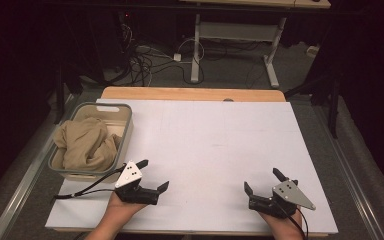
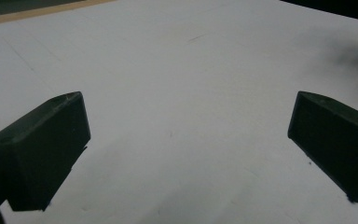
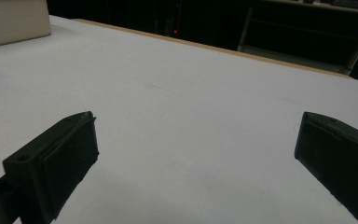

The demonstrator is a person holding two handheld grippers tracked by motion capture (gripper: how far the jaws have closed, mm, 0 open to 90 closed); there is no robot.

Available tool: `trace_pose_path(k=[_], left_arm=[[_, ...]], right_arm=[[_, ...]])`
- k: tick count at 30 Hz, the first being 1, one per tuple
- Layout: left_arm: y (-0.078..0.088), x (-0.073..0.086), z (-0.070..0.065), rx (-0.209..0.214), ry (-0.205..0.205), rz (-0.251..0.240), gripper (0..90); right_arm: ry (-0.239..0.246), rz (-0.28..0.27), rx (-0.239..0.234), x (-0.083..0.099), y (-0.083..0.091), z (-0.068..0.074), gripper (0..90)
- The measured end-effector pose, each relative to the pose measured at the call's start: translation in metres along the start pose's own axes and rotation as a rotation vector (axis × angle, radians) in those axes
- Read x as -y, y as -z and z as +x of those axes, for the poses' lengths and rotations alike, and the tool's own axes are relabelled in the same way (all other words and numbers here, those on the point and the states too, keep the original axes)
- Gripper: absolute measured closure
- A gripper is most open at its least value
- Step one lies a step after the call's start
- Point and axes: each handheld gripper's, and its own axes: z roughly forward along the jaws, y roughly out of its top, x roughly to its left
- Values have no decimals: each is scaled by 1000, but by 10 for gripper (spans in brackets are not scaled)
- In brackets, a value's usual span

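A beige basket (image 1: 125, 131) with a crumpled tan cloth (image 1: 86, 142) in it stands at the left side of the white table (image 1: 215, 145). My left gripper (image 1: 153, 175) rests near the front edge, just right of the basket, open with nothing between its jaws. In the left gripper view both black jaws stand wide apart over bare white surface, the left gripper (image 2: 186, 123) empty. My right gripper (image 1: 263, 181) lies near the front right, open and empty too. In the right gripper view the right gripper (image 3: 196, 140) faces the bare table, with the basket's wall (image 3: 14, 21) at far left.
A wooden strip (image 1: 192, 93) edges the far side of the table. Beyond it, on the floor, lie tangled cables (image 1: 145, 62) and the white legs of another desk (image 1: 196, 47). A black cable (image 1: 82, 190) trails from the left gripper.
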Motion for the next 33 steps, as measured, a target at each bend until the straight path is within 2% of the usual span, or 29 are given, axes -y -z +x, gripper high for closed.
trace_pose_path(k=[1,2,3,5,8,13,16,18,23,28,33], left_arm=[[4,-2,0,-5,1,-48,0],[4,-2,0,-5,1,-48,0],[6,-1,0,-3,-1,-46,0],[9,1,-2,-10,-6,-55,0],[13,6,-2,5,2,-42,0],[13,12,-5,15,6,-4,0],[12,11,-5,29,30,-9,0],[12,12,-6,26,26,-9,0],[7,14,-4,33,29,13,0],[6,14,-3,30,31,12,0],[9,15,-2,28,33,13,0]], right_arm=[[17,-146,-30,5,17,11,4],[17,-146,-30,5,17,11,4],[23,-241,-37,9,29,18,4],[32,-291,-33,14,36,22,4],[33,-294,-40,18,37,23,4],[67,-279,-24,22,32,22,4],[64,-292,-33,23,33,21,4],[56,-288,-39,23,33,20,4],[71,-297,-29,24,35,20,4],[61,-312,-23,24,39,19,4],[72,-313,-31,24,37,21,4]])
